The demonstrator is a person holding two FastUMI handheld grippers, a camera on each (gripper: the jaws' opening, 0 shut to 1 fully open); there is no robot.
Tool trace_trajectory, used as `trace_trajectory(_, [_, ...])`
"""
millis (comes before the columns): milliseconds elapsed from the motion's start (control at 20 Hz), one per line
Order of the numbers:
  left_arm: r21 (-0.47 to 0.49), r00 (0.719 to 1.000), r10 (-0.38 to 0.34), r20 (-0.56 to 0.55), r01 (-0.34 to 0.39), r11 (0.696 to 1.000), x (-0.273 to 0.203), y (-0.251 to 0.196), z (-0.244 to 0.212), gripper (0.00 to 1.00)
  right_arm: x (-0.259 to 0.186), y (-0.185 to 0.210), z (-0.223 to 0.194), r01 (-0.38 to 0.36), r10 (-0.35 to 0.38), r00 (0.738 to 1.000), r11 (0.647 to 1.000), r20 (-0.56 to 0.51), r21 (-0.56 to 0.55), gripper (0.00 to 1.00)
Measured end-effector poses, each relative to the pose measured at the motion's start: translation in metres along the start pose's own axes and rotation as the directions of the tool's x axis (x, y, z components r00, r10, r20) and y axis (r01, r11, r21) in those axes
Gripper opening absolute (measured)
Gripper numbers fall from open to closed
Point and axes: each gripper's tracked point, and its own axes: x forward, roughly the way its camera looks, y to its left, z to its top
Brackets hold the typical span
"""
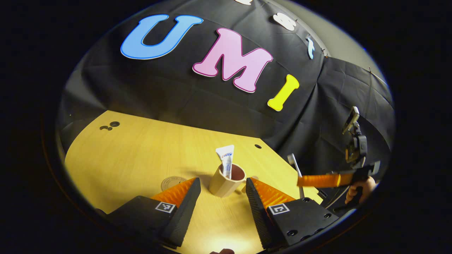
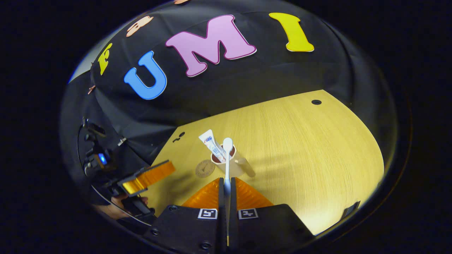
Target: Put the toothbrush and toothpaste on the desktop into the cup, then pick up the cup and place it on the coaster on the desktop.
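A tan cup (image 1: 226,184) stands on the wooden desktop (image 1: 141,158) with the white toothpaste tube (image 1: 226,159) upright inside it. My left gripper (image 1: 223,187) is open, a finger on either side of the cup and a little short of it. The round coaster (image 1: 172,182) lies flat just left of the cup. In the right gripper view my right gripper (image 2: 227,180) is shut on the white toothbrush (image 2: 227,155), head up, in front of the cup (image 2: 236,165) and toothpaste (image 2: 211,143). In the left gripper view the right gripper (image 1: 300,180) holds the toothbrush (image 1: 293,160) to the cup's right, apart from it.
The coaster (image 2: 204,168) lies left of the cup in the right gripper view, with my left gripper (image 2: 169,166) and a hand (image 2: 116,208) beyond it. Small holes (image 1: 109,126) mark the desktop's far corner. A hand (image 1: 356,190) and a clamp stand (image 1: 355,141) are at the right edge.
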Motion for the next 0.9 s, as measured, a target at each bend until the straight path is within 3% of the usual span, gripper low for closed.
trace_trajectory(500, [-0.015, 0.995, 0.059, -0.083, -0.061, 0.998, -0.073, 0.010, -0.047, 0.81, 0.062, 0.009, 0.076, -0.077, 0.048, 0.976, 0.989, 0.212, 0.129, 0.07])
trace_trajectory(900, [-0.109, 0.988, 0.086, -0.132, -0.101, 0.989, -0.107, 0.011, -0.071, 0.81, 0.121, 0.007, 0.098, -0.098, 0.058, 0.951, 0.988, 0.304, 0.118, 0.07])
